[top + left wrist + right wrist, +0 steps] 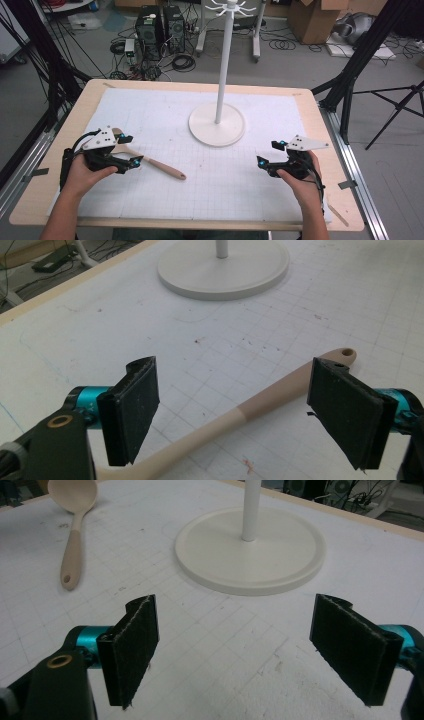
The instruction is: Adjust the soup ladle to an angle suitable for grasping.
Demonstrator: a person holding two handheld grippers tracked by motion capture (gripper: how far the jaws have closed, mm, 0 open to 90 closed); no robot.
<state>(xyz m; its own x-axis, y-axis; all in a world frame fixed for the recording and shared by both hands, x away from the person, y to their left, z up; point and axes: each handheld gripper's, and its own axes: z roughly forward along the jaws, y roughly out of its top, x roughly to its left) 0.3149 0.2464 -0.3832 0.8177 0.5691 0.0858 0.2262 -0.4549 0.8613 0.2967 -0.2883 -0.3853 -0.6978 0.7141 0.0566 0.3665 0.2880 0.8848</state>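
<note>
- Two grippers sit with jaws spread wide and empty: your left gripper [127, 150] straddles the wooden spoon [260, 402], your right gripper [270, 154] hovers right of the white stand [217, 124].
- Lower onto the handle, left of the stand's base, before closing.
- No containers here.

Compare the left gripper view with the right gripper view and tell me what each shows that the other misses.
Left gripper view alone: the pale wooden spoon's handle running across between the left gripper's open black jaws, its hole-pierced end near the right-hand jaw.

Right gripper view alone: the spoon's round bowl at the far end, and bare gridded white mat between the right gripper's open jaws.

Both: the round white stand base with its upright white pole, the mat, and the table's light wooden edge.
</note>
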